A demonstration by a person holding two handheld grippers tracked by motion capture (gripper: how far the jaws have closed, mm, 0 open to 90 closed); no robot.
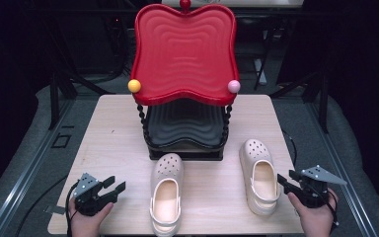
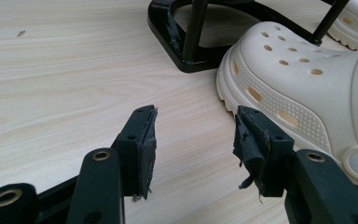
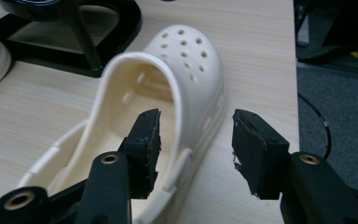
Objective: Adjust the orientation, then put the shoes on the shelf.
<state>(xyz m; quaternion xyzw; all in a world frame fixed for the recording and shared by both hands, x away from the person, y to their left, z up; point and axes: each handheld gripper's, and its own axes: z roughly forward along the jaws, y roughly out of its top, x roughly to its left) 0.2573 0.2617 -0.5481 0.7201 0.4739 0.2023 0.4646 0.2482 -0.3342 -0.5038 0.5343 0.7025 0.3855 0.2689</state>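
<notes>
1. The right gripper [image 3: 193, 149] has its jaws spread wide and grips nothing; its left pad hangs over the rim of the right cream perforated foam clog [image 3: 186, 70], its right pad just outside the wall.
2. The left gripper [image 2: 196, 149] gapes equally wide and empty, just beside the left cream foam clog [image 2: 303, 84].
3. Both clogs lie on the pale wooden table [image 1: 113, 143], toes toward the black-framed two-tier rack with a red wavy top tray [image 1: 183, 54].
</notes>
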